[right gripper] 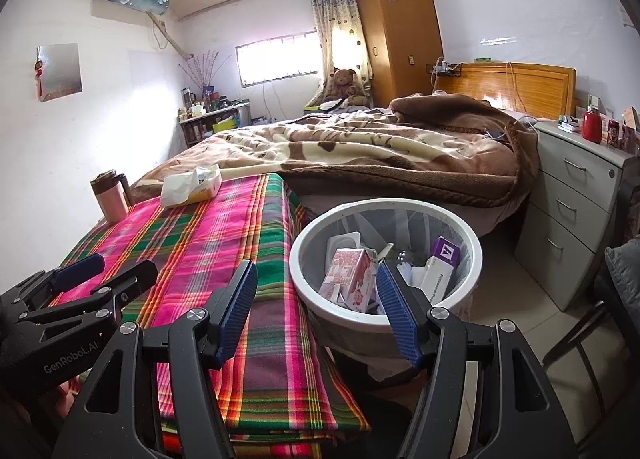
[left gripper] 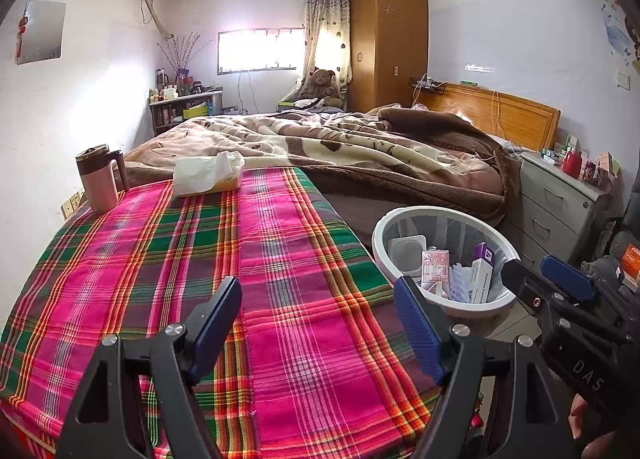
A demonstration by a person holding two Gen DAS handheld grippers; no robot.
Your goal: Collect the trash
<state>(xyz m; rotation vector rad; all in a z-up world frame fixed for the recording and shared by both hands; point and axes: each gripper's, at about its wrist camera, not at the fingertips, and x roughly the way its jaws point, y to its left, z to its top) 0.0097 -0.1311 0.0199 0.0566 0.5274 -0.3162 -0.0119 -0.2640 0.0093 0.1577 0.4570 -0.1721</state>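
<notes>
Trash sits in the bin beside the table: pink carton, purple box, white tray. Both your tongs are spread wide and carry nothing: left gripper over the plaid cloth, right gripper at the bin's near rim. Risks: the bin looks light, so a nudge at the rim may tip it. Tissue pack and mug at the far edge are likely not trash; grab wrongly and you'll bin them.
</notes>
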